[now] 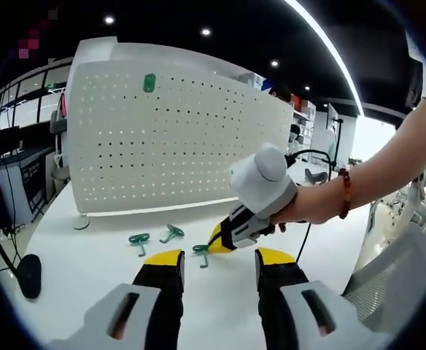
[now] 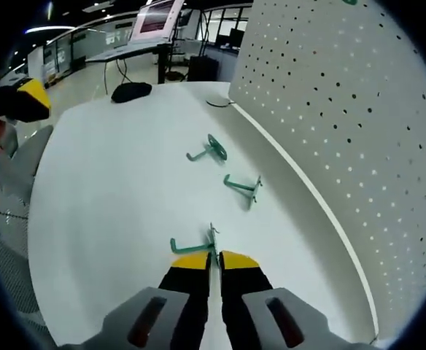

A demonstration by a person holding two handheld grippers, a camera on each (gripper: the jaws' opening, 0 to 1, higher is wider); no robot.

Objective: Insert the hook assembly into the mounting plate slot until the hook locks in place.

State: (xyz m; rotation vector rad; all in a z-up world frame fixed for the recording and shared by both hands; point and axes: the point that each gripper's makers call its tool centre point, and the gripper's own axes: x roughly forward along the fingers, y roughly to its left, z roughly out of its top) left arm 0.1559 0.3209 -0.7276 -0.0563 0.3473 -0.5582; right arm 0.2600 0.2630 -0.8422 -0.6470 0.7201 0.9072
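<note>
1. Hook (image 2: 195,243) nearest the right gripper (image 2: 214,259): small green wire piece w/ a flat plate at one end, lying on the white table (image 2: 111,189). In the right gripper view it sits at 12 o'clock off the yellow tips, plate end touching or just inside them.
2. Right jaws look pressed nearly together on that plate end; can't tell for sure if they pinch it or only touch. In the left gripper view the right gripper (image 1: 214,246) meets the same hook (image 1: 200,251) at 12 o'clock, near centre.
3. Handling, my guess: v. light, stiff, thin, prob. slick coated metal. It will twist in a loose pinch. Best hold is across the flat plate, leaving the prongs free for the holes.
4. Left gripper (image 1: 220,266): jaws spread, nothing between them, hanging above the table.
5. Two more hooks farther out: one (image 2: 242,187) at 1 o'clock, another (image 2: 211,149) beyond it at 12.
6. Farthest: white pegboard (image 1: 176,138) standing upright on the table, w/ one green hook (image 1: 149,82) already mounted near its top, 11 o'clock in the left gripper view.
</note>
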